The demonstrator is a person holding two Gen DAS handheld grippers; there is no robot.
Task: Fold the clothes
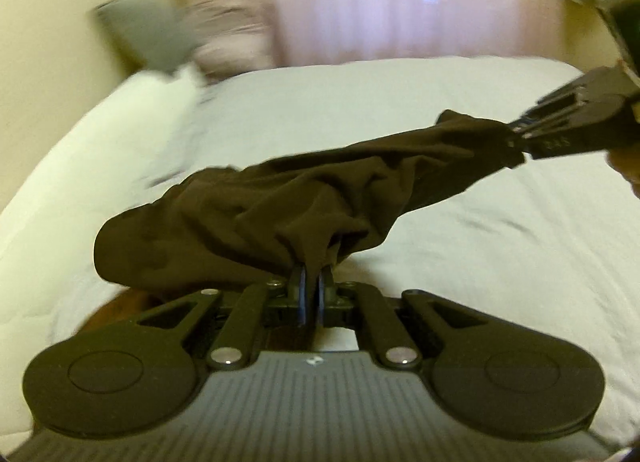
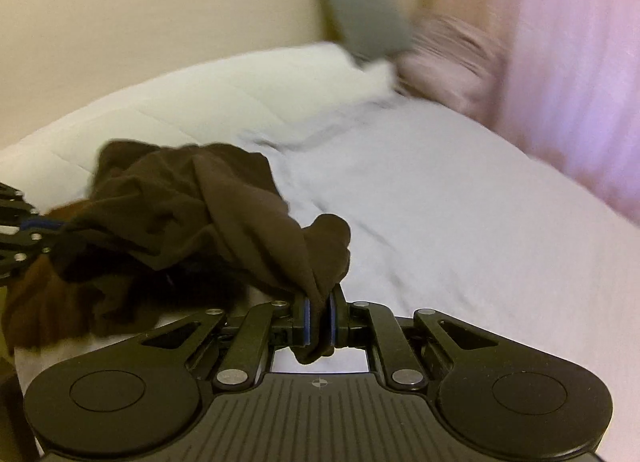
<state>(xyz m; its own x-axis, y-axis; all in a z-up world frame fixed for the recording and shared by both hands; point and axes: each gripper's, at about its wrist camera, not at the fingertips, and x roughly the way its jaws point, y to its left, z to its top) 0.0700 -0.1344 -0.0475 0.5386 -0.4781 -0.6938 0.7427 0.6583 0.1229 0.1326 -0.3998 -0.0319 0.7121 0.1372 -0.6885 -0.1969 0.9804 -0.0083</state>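
Fingers of the left gripper (image 1: 311,282) and the right gripper (image 2: 319,304) are each pinching one end of the dark brown garment (image 1: 248,218), bunched and hanging above the white bed (image 1: 460,246); grey pillow (image 2: 360,10) beyond.

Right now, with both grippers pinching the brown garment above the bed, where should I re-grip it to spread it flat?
The brown garment hangs bunched between the left gripper and right gripper, both shut on wadded folds. Probably best to lay it on the bed, then pinch a loose outer edge from above; no hem or corner is distinguishable yet.
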